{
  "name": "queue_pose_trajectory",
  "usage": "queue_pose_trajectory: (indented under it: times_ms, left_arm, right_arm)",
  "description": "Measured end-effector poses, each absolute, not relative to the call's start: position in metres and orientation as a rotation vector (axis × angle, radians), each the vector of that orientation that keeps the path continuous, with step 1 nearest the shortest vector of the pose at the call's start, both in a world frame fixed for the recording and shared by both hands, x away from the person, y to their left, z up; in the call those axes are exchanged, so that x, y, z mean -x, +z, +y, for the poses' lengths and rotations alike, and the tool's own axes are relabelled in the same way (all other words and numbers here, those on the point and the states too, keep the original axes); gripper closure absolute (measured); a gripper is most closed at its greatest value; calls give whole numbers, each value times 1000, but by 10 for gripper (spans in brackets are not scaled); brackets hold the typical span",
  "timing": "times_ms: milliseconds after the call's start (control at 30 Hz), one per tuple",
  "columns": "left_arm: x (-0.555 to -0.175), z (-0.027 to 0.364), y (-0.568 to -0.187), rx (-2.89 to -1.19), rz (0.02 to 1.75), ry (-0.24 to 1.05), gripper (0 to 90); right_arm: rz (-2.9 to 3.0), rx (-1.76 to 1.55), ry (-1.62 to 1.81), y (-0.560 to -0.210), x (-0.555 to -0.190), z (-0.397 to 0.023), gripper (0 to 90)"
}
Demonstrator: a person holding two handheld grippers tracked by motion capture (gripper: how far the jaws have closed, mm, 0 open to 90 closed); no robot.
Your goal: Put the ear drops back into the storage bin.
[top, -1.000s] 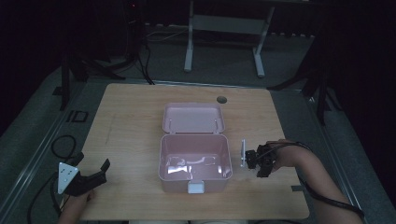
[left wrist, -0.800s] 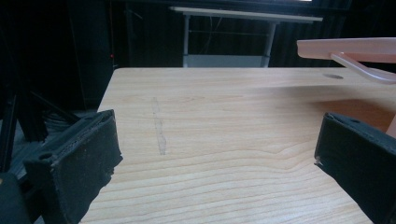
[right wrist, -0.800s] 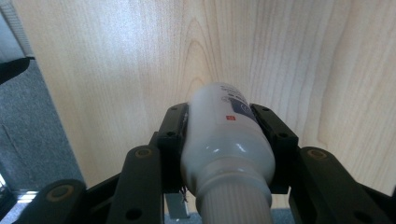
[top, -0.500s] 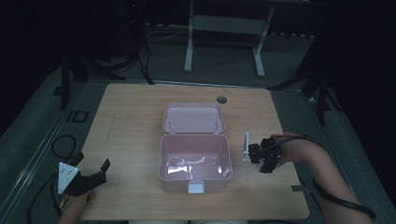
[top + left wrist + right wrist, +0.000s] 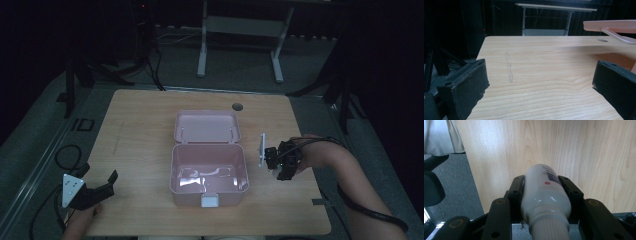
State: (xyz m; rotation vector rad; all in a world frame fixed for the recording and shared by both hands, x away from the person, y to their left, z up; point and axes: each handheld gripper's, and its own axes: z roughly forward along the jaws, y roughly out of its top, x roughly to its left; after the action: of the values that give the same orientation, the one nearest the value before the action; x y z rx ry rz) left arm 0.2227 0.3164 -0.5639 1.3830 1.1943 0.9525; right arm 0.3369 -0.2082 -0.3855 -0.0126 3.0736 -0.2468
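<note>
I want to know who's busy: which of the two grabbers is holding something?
The right gripper: its jaws clamp a white bottle. The left gripper is open, holding nothing.

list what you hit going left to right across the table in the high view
left gripper with its grey plate → open pink box → right gripper clamping a white bottle

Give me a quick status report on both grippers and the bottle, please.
Right gripper shut on white plastic bottle, above the table. Left gripper open, empty. Open pink plastic box beside it, path clear.
</note>
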Motion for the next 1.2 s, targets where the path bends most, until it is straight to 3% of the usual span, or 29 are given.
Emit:
queue_pose_trajectory:
  times_ms: [567, 1200]
  left_arm:
    - [-223, 316, -564, -1385, 1194, 951, 4]
    - [-223, 317, -564, -1384, 1194, 948, 4]
  right_arm:
    - [3079, 18, -177, -364, -342, -178, 594]
    - [3070, 129, -155, -362, -343, -129, 594]
